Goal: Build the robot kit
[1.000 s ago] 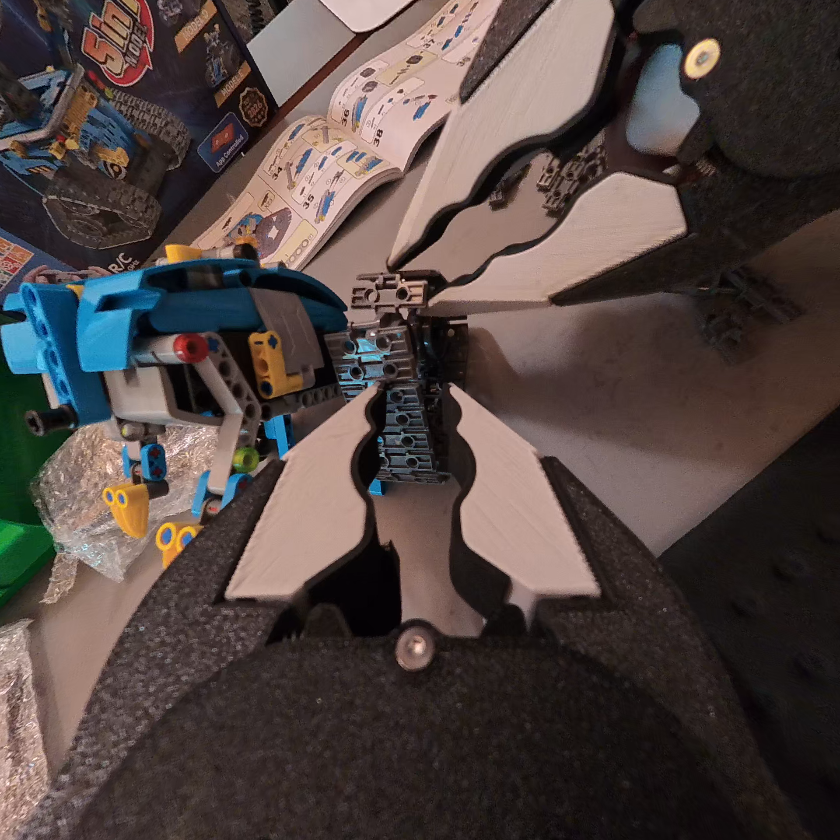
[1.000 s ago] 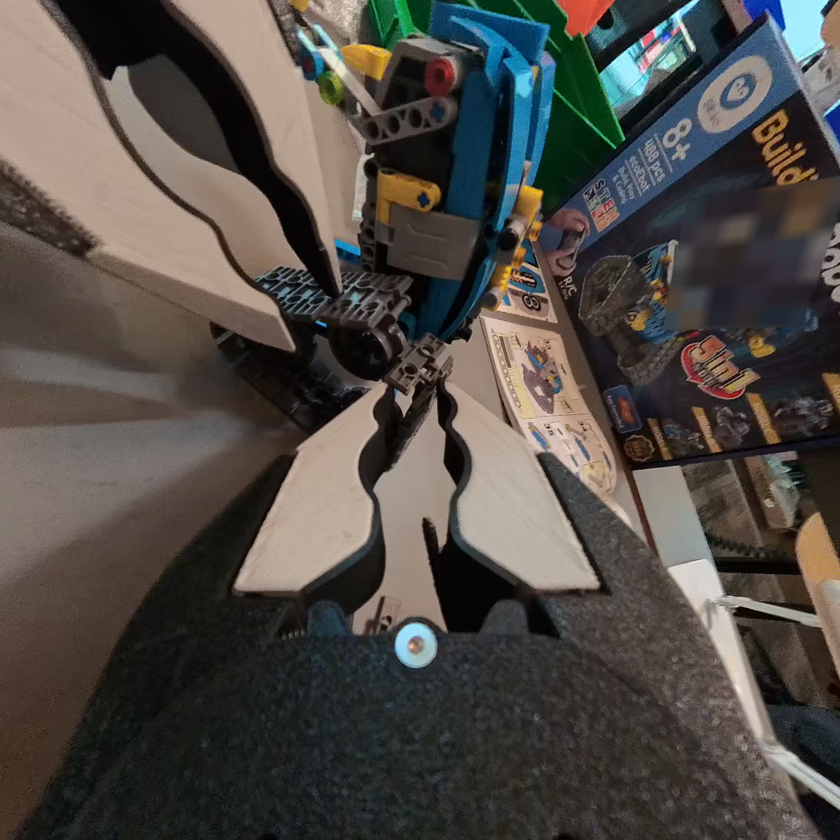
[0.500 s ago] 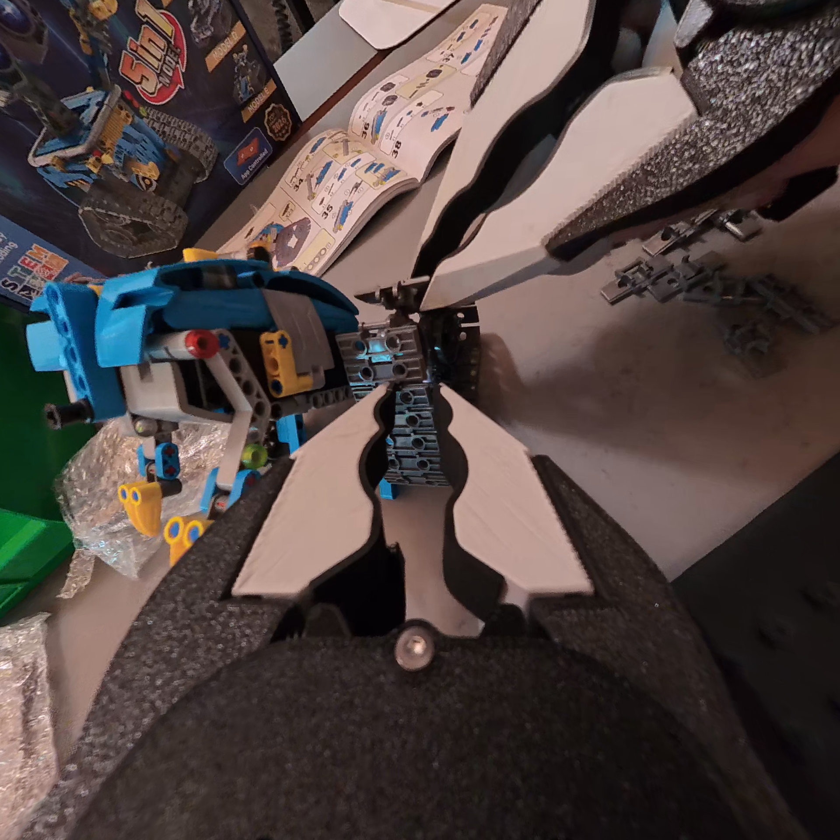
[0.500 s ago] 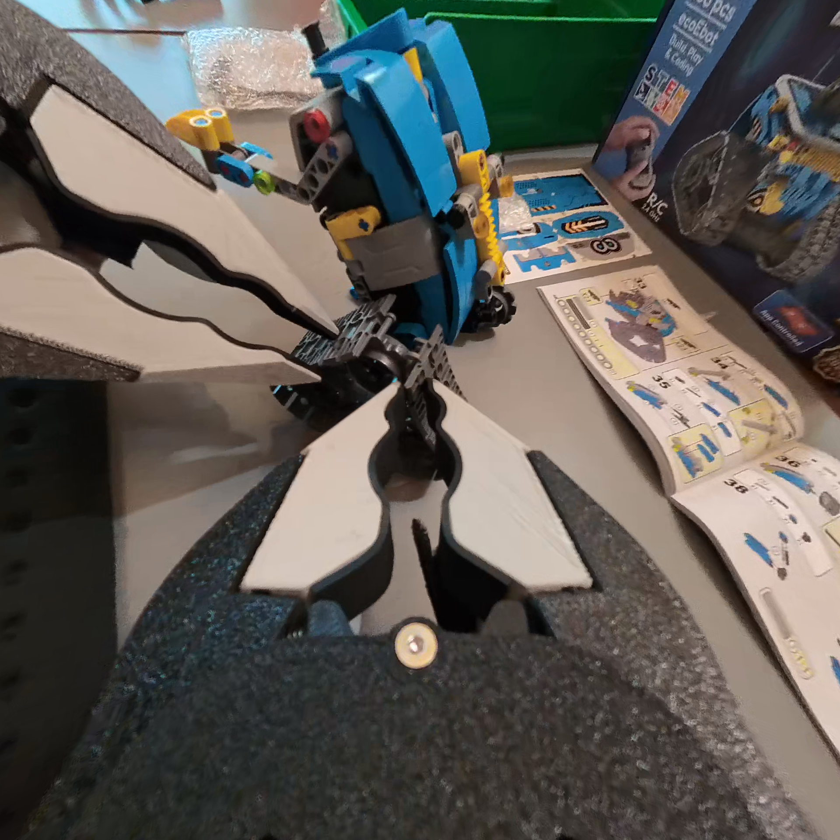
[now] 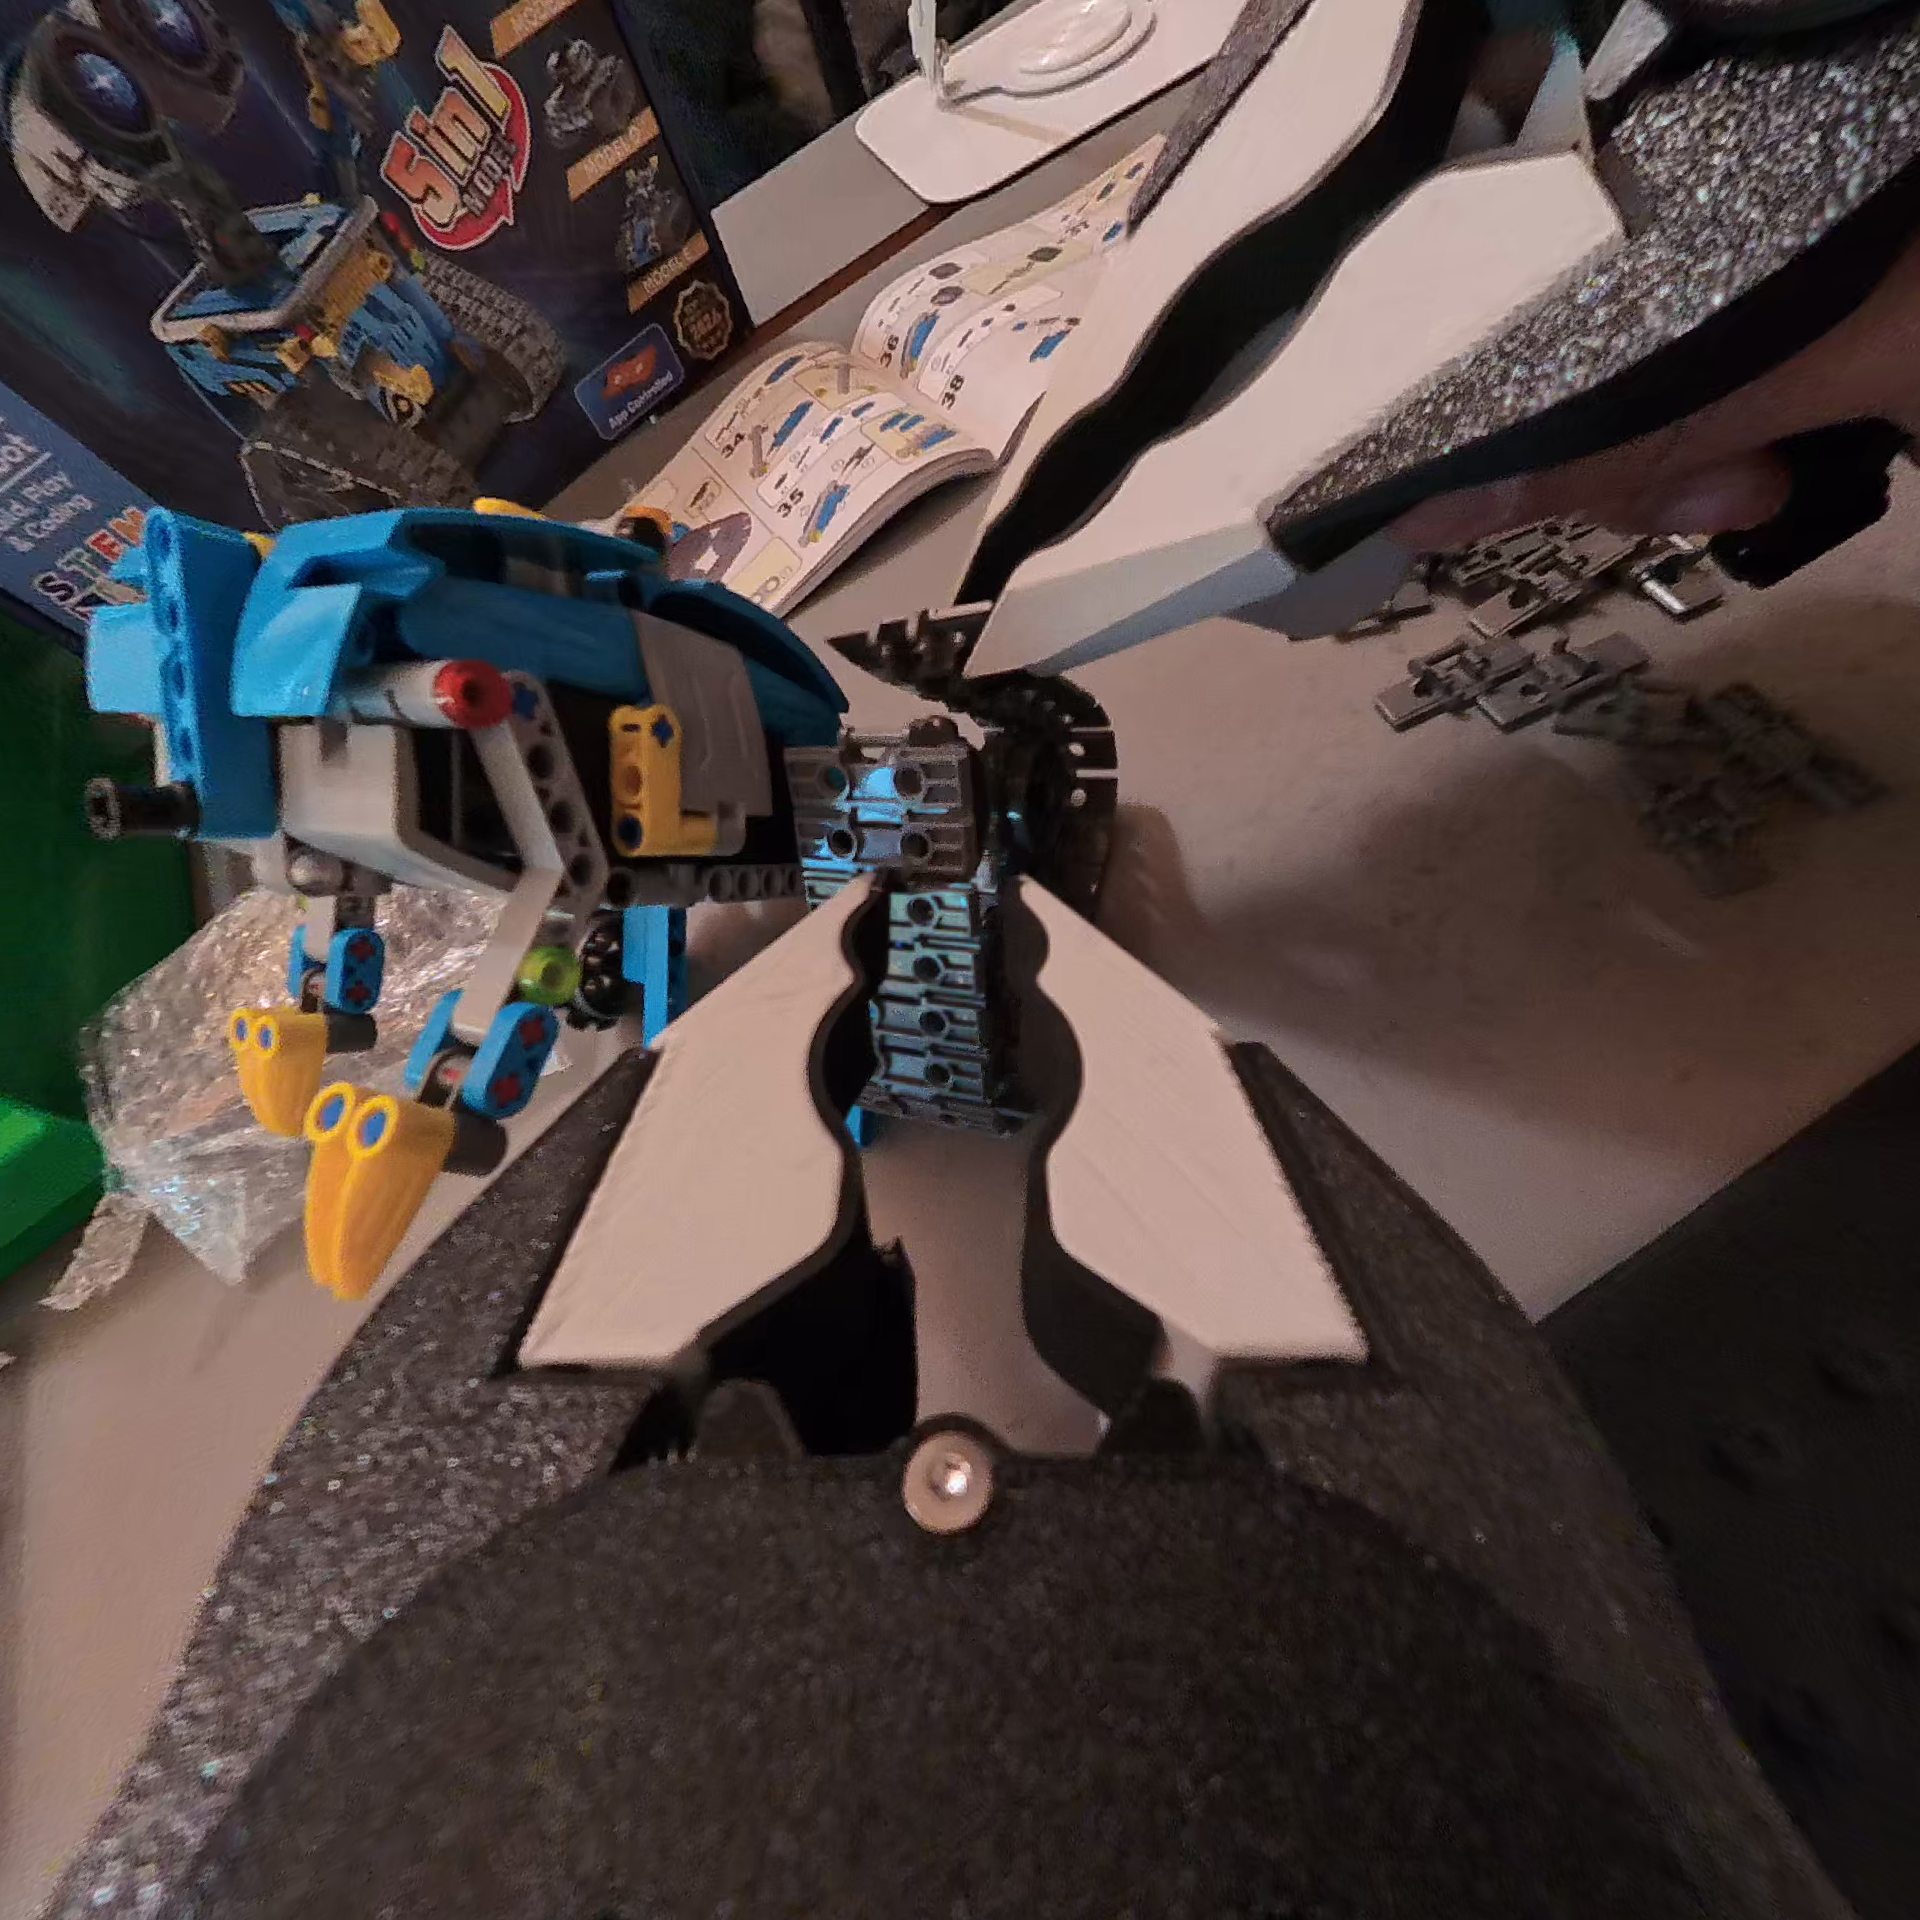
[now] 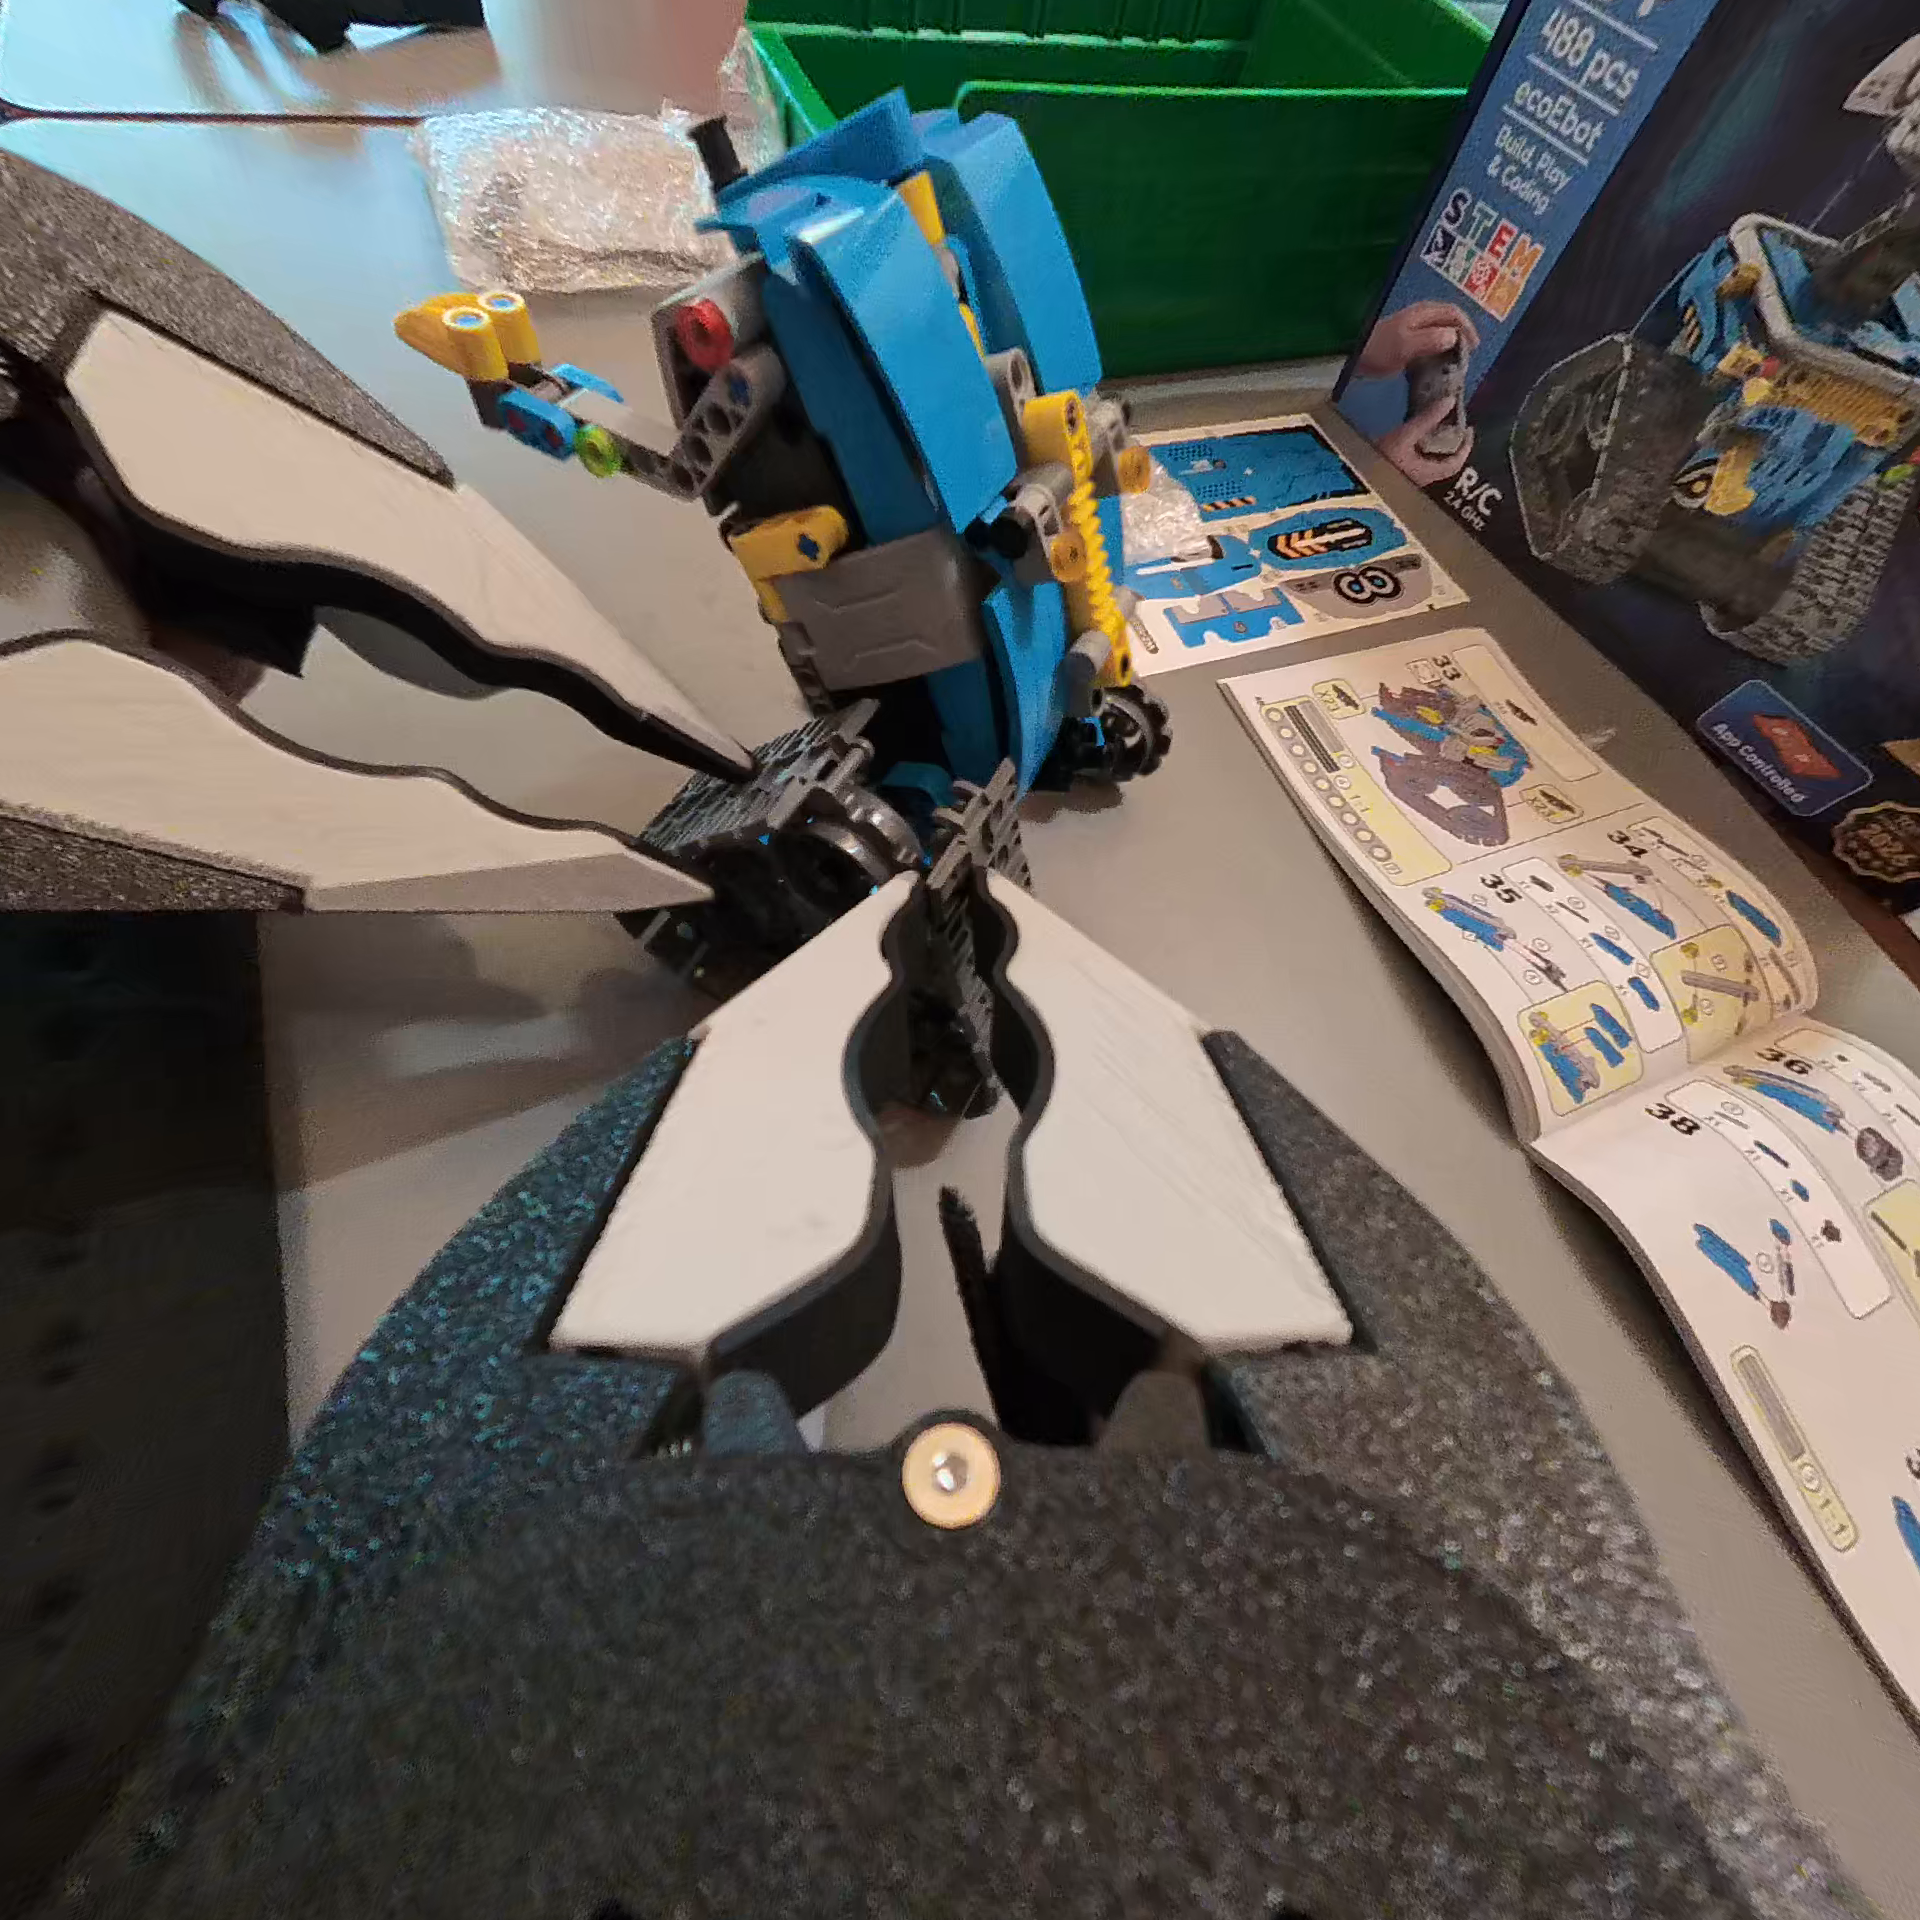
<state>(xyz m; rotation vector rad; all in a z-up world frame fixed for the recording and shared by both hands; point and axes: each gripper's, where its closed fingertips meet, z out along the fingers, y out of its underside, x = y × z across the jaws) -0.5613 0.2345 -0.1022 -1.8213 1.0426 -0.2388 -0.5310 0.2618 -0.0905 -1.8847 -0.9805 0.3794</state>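
Note:
A blue, grey and yellow brick-built robot model (image 5: 468,727) (image 6: 894,468) stands on the grey table. A dark track chain (image 5: 935,997) (image 6: 961,935) runs round its black wheel (image 5: 1049,769). My left gripper (image 5: 940,894) is shut on one stretch of the chain just below the wheel. It also shows at the left of the right wrist view (image 6: 727,821). My right gripper (image 6: 954,888) is shut on the other, free end of the chain, beside the wheel. It comes in from the upper right of the left wrist view (image 5: 977,644).
An open instruction booklet (image 5: 831,447) (image 6: 1558,935) and the kit box (image 5: 364,260) (image 6: 1662,364) lie beyond the model. Loose track links (image 5: 1610,686) lie to the right. A green bin (image 6: 1143,156), plastic bags (image 5: 208,1091) and a sticker sheet (image 6: 1268,540) are near.
My right gripper has swung from a tilted pose to nearly level, carrying its end of the chain around the wheel. My left gripper has kept its hold and barely moved.

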